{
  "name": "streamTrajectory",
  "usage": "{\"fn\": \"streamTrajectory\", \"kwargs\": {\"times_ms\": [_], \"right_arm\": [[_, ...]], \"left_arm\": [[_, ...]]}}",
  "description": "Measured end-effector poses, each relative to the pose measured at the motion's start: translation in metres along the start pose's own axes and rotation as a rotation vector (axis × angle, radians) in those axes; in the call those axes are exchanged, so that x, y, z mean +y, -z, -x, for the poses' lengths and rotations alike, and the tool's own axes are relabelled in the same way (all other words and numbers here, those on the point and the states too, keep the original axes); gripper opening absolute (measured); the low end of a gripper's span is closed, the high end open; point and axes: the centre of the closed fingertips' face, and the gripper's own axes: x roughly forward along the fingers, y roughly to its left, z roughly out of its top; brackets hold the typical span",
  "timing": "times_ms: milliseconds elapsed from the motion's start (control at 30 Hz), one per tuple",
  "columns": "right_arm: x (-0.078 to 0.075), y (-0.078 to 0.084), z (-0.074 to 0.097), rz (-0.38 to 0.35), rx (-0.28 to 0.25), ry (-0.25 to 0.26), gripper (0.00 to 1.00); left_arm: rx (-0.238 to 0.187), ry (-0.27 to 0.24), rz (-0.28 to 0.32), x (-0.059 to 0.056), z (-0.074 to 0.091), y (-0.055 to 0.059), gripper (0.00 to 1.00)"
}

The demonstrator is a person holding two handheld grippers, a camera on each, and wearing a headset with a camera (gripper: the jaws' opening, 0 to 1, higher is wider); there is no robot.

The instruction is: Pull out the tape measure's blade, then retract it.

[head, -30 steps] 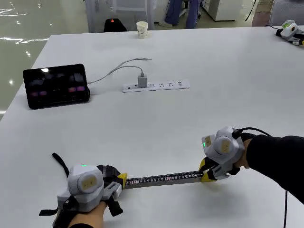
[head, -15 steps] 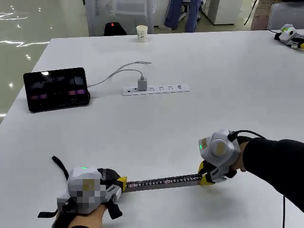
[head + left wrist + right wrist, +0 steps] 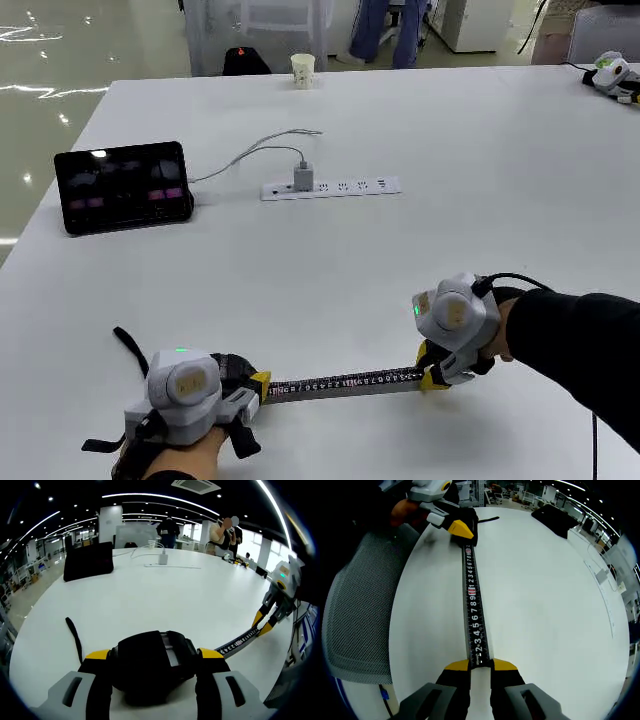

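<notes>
Here the blade point(image 3: 345, 382) lies flat on the desk point(image 3: 450, 220), drawn part-way out, its long axis running left to right between the two tools. The case point(image 3: 232, 366) sits at its left end, clenched in the left tool point(image 3: 154, 655). The right tool point(image 3: 480, 664) pinches the free end, probably at the hook, though the tip is hidden. Retracting would carry that end leftward toward the case. One blade, one case, two tools; beyond them, one tablet point(image 3: 124, 186), one power strip point(image 3: 330, 187) and one cup point(image 3: 302, 70).
</notes>
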Motion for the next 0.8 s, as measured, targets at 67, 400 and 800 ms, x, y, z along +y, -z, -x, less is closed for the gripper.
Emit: {"fn": "streamTrajectory", "kwargs": {"times_ms": [67,400,800], "right_arm": [[0.000,-0.001,0.000,-0.013,-0.005,0.000,0.11],[0.001,-0.006,-0.002,-0.004,-0.006,0.002,0.11],[0.001,-0.012,-0.005,-0.013,-0.013,0.000,0.11]], "left_arm": [[0.002,-0.001,0.001,0.000,0.000,0.000,0.63],[0.005,-0.002,0.001,-0.001,0.000,0.000,0.63],[0.012,-0.002,0.002,-0.001,0.000,0.000,0.63]]}}
